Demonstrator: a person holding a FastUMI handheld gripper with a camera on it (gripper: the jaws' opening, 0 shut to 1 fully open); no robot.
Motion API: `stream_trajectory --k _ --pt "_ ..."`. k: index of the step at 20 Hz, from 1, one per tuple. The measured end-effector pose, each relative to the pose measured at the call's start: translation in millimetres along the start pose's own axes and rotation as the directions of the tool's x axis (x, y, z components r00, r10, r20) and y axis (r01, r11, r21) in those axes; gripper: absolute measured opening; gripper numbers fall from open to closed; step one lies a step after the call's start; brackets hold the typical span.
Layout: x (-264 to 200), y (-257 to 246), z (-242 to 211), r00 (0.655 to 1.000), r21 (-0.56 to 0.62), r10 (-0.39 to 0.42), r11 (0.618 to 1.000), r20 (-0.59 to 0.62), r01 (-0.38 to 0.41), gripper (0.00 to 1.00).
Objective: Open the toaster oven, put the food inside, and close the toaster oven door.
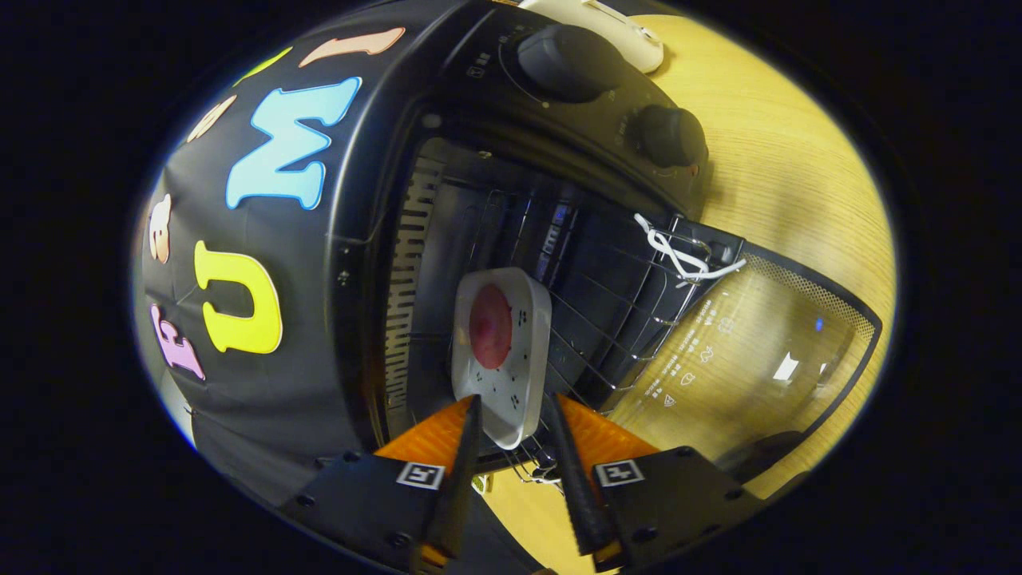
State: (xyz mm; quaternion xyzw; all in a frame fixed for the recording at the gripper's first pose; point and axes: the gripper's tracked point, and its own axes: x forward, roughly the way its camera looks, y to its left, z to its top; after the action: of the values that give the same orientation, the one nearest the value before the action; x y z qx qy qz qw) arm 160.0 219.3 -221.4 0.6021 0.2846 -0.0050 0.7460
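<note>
The gripper (515, 447) has two long, narrow fingers (459, 487) that taper to thin tips, their inner faces ribbed with fine teeth. Each finger rises from a broad black block (363, 499) with small round screws along its edges. On top of each block sits a square black-and-white marker (421, 475), and behind each marker a ridged orange wedge (431, 435).
</note>
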Motion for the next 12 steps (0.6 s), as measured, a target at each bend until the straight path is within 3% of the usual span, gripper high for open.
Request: stream_trajectory --k 2,7,12 --pt "-8 -1 -5 1.0 -0.02 -0.011 1.0 -0.017 0.011 0.94" --pt "-31 4 -25 0.998 -0.12 -0.014 0.993 -0.069 0.005 0.97" --pt "-57 0 -46 0.993 -0.353 -0.038 0.935 -0.115 -0.005 0.97"
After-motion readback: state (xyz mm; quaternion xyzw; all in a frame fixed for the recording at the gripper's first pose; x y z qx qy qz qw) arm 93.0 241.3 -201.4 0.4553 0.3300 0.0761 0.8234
